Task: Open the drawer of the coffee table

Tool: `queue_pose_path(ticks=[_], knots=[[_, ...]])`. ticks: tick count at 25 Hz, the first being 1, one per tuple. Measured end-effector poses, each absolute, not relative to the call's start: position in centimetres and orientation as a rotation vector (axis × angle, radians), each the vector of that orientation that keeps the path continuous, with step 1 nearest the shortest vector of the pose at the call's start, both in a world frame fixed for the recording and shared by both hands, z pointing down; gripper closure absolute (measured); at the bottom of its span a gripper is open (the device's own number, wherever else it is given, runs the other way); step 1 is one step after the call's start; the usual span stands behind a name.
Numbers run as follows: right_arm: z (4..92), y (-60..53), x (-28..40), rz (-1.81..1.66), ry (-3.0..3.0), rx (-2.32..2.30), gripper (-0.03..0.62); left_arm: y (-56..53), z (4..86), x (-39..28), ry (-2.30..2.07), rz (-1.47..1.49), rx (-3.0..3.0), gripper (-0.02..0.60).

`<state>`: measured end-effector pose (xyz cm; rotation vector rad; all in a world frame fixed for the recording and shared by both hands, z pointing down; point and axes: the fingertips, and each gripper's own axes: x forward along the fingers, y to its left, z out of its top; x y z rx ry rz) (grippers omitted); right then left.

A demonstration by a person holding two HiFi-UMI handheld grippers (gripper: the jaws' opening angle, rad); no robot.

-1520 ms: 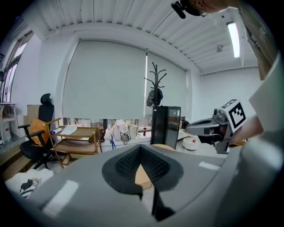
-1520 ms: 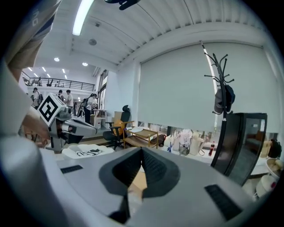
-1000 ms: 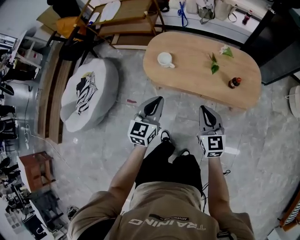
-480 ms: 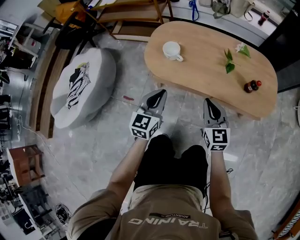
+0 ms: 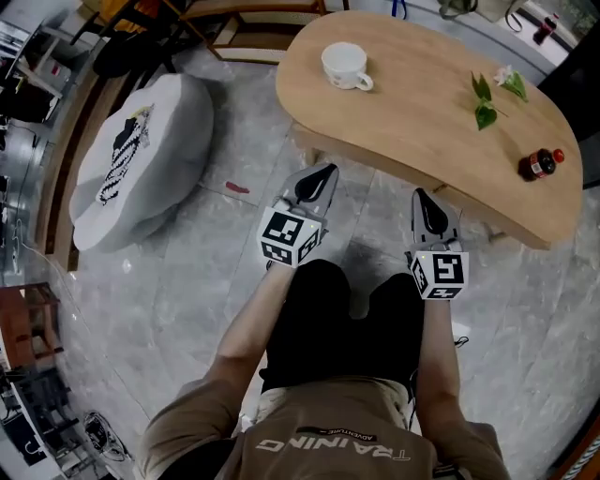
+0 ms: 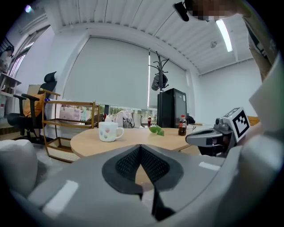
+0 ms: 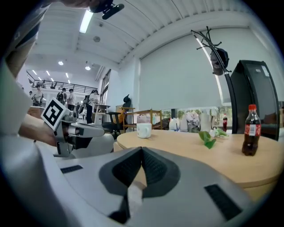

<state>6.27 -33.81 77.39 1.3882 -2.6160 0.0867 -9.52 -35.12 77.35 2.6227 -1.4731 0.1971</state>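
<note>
Item count, table area:
1 table (image 5: 412, 103), 1 mug (image 5: 345, 66), 1 sprig (image 5: 485, 103), 1 pouf (image 5: 141, 159), 2 bottles (image 5: 538, 165) (image 5: 547, 26), 2 grippers: left gripper (image 5: 326, 170), right gripper (image 5: 419, 194).

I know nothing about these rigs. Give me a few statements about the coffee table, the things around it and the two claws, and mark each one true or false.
1. A white mug stands on the coffee table. True.
2. The left claw grips the mug's handle. False: it is shut on nothing, well away from the mug, at the table's near side.
3. The right claw is shut and empty. True.
4. The cola bottle lies on the floor. False: it stands upright on the table, near its right end.
5. A grey pouf sits on the floor left of the table. True.
</note>
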Motion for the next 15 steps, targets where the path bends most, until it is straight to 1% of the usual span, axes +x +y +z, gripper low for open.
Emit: queue_pose_path(ticks=[4,7,15], knots=[[81.4,-33.6,5.5,0.024,-2.648,1.376,0.589,-35.2,80.9,-9.4,-1.5,0.217,2.698,0.575],[82.7,-33.5,5.3,-0.025,-2.671,1.376,0.589,-35.2,82.1,-9.3,-1.499,0.202,2.729,0.575],[81.7,-32.8,6.8,-0.091,-2.676,1.464,0.589,-34.1,83.1,-8.5,-1.454,0.24,2.746,0.575]])
